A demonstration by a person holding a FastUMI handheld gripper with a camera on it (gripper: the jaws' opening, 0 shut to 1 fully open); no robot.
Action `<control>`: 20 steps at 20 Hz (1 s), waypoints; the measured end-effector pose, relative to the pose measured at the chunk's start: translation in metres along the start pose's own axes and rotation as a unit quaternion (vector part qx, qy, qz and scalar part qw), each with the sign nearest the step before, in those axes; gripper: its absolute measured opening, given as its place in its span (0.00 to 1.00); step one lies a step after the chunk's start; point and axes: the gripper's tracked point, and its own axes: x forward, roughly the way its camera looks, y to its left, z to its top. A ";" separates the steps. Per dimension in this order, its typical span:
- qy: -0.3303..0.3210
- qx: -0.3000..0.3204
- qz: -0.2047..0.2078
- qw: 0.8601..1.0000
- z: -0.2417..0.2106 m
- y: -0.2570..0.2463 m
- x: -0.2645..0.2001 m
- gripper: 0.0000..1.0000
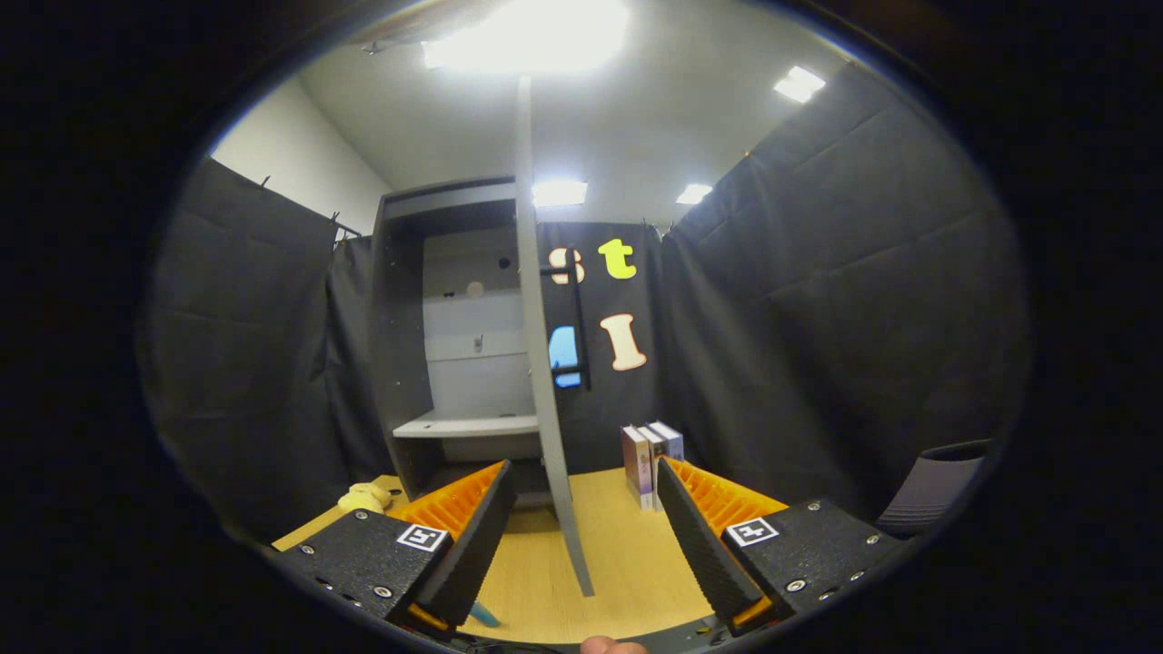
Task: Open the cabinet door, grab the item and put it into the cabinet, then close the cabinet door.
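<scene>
A tall grey cabinet [454, 363] stands at the back of the wooden table [618, 545]. Its door [545, 363] is swung open and I see it edge-on, running toward me between my two fingers. A dark bar handle [577, 318] sits on the door's right face. The cabinet holds a pale shelf [468, 424] with nothing on it. Three small boxes [650, 454] stand upright on the table, just beyond my right finger. My gripper [586, 477] is open, its fingers apart on either side of the door's lower edge, pressing on nothing.
A yellow soft toy [366, 497] lies on the table beyond my left finger, near the cabinet's base. A grey ribbed container [936, 486] stands to the right. Black cloth walls close in on both sides.
</scene>
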 end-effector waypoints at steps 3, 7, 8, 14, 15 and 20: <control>0.027 0.002 0.037 0.999 -0.076 0.049 -0.013 0.95; 0.096 -0.034 0.077 0.992 -0.188 0.094 -0.016 0.96; 0.108 -0.034 0.082 0.990 -0.210 0.102 -0.015 0.96; 0.199 -0.006 0.054 0.978 -0.325 0.117 0.012 0.96; 0.203 0.005 0.051 0.978 -0.333 0.120 0.016 0.96; 0.214 0.005 0.046 0.976 -0.352 0.127 0.033 0.93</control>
